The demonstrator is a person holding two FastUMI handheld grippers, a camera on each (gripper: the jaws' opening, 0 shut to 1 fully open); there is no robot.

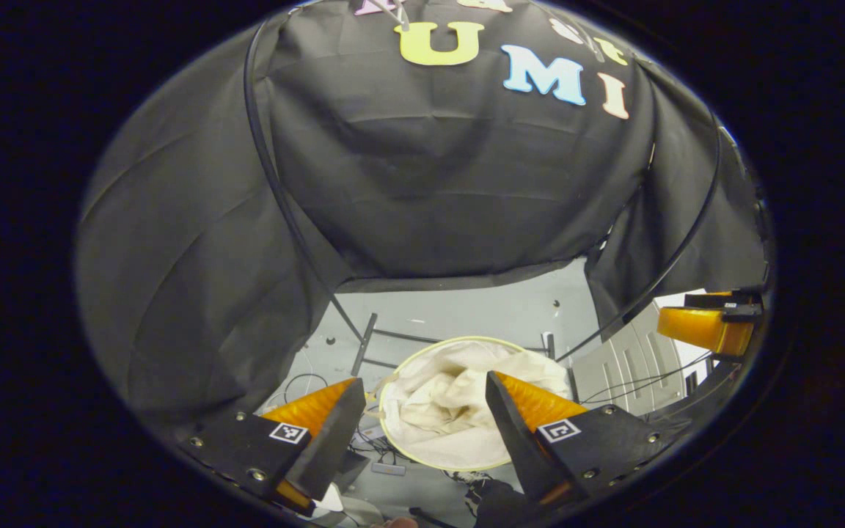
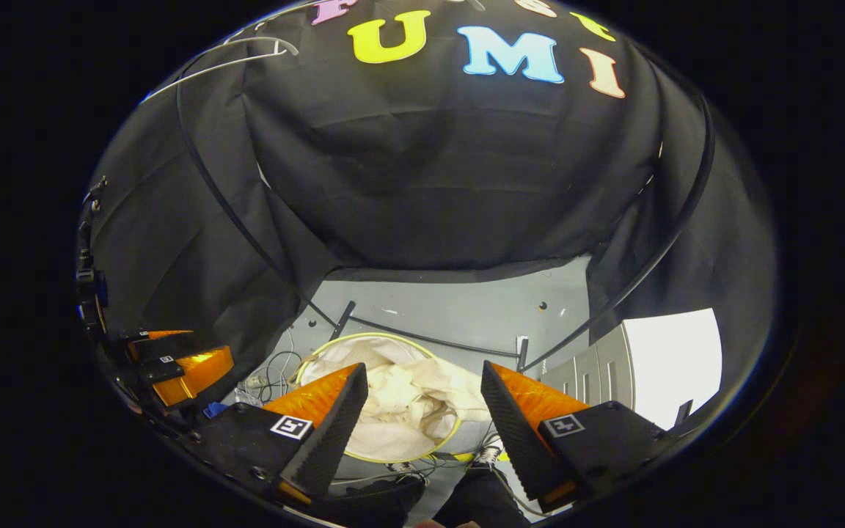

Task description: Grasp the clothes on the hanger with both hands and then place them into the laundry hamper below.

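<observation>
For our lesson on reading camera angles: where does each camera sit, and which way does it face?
Left gripper view: rides the left claw, facing down at the hamper of pale clothes; its open fingers show, the right claw off to one side.
Right gripper view: rides the right claw, facing down likewise; open fingers show, the left claw beside.
Shared: hamper, clothes, grey floor.

Hamper (image 1: pixel 404 451) and cables (image 1: pixel 298 381) on grey floor (image 1: pixel 466 312)

Right gripper (image 2: pixel 422 411) spread empty above cream clothes (image 2: pixel 408 400) inside hamper (image 2: pixel 364 338)
</observation>
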